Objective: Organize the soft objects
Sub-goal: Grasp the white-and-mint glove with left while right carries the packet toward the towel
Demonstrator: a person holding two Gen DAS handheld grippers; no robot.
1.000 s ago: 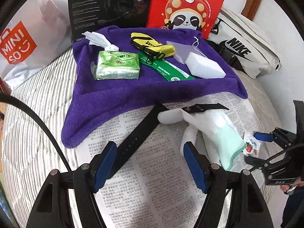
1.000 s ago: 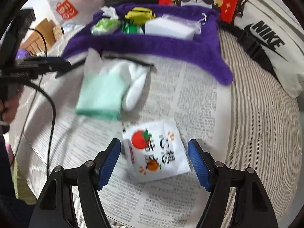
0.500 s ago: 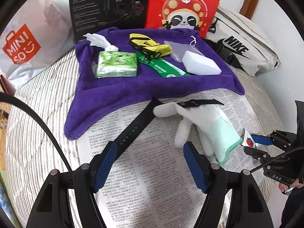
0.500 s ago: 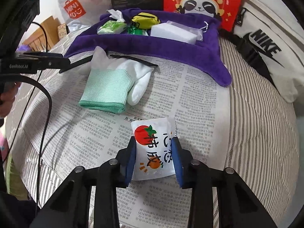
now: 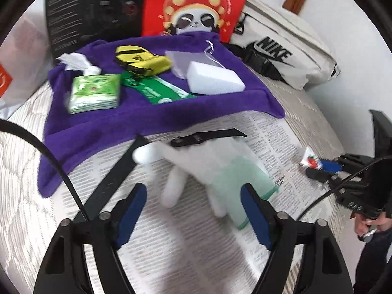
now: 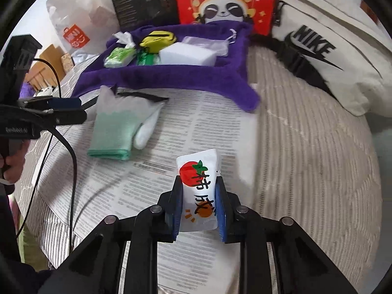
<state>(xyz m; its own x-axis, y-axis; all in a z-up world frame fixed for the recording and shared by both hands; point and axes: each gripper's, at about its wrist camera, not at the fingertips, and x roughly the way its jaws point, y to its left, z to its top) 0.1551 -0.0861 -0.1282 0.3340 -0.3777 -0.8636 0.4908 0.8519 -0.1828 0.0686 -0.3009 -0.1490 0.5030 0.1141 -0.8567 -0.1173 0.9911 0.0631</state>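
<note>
A white glove with a mint-green cuff (image 5: 220, 169) lies on the newspaper (image 5: 171, 240). My left gripper (image 5: 193, 210) hovers just in front of it with its jaws opening; the glove's fingers reach in between the blue pads (image 5: 254, 215), which do not press on it. My right gripper (image 6: 198, 205) is shut on a white packet with a tomato print (image 6: 196, 171), lifted off the paper. The left wrist view shows that packet (image 5: 310, 160) at the far right. A purple towel (image 5: 147, 122) behind holds a green tissue pack (image 5: 94, 93), a yellow pouch (image 5: 144, 61) and a white sponge (image 5: 213, 78).
A black strap (image 5: 208, 137) lies across the glove's top, and another strap (image 5: 110, 178) runs down to the left. A red panda bag (image 6: 225, 0), a black box (image 6: 144, 2) and a white Nike bag (image 6: 318, 49) line the back. A cable (image 6: 71, 152) trails across the bed at left.
My right gripper closed on the tomato packet and raised it off the newspaper. My left gripper moved right toward the glove and its jaws widened.
</note>
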